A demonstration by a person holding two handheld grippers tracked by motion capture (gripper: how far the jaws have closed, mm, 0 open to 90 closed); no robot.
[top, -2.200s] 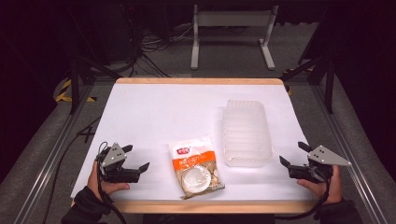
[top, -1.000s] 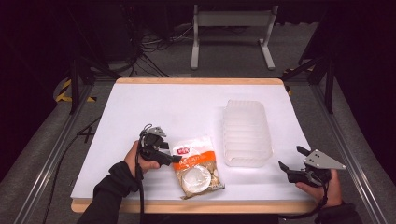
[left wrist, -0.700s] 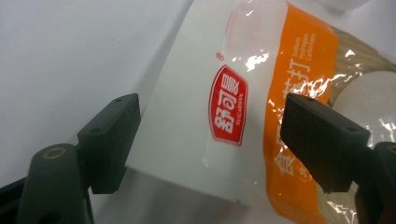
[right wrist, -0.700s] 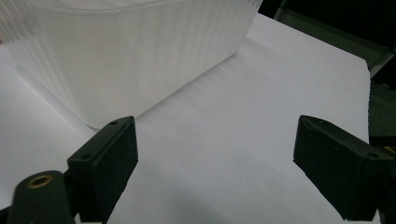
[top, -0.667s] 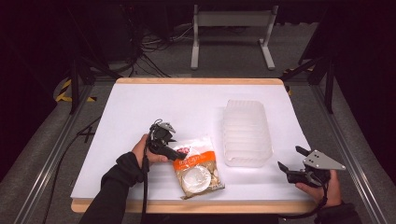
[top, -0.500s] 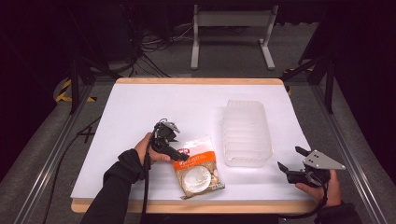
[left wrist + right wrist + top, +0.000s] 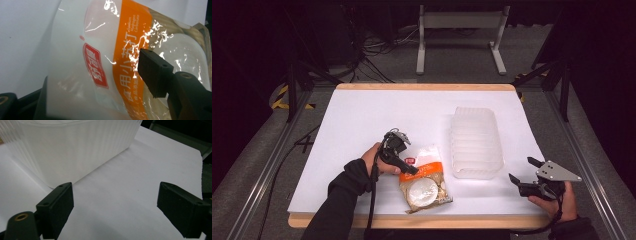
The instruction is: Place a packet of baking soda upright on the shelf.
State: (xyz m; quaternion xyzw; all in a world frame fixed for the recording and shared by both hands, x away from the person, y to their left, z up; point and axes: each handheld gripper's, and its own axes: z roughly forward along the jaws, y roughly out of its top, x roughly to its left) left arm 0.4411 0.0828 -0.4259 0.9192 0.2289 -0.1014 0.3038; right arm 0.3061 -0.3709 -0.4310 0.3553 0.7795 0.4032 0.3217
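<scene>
Left gripper (image 7: pixel 408 169): carried from the table's left edge to the glossy orange-and-white plastic packet (image 7: pixel 426 179).
Jaws: just closing, the packet's top edge now between them.

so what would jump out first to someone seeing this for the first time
Probably the shiny pouch with the orange band near the front edge of the white table: the left gripper sits at its top end, its jaws just closing with the pouch between them. Next, the ribbed translucent tub standing to the right, with the right gripper open beside it, holding nothing.
</scene>
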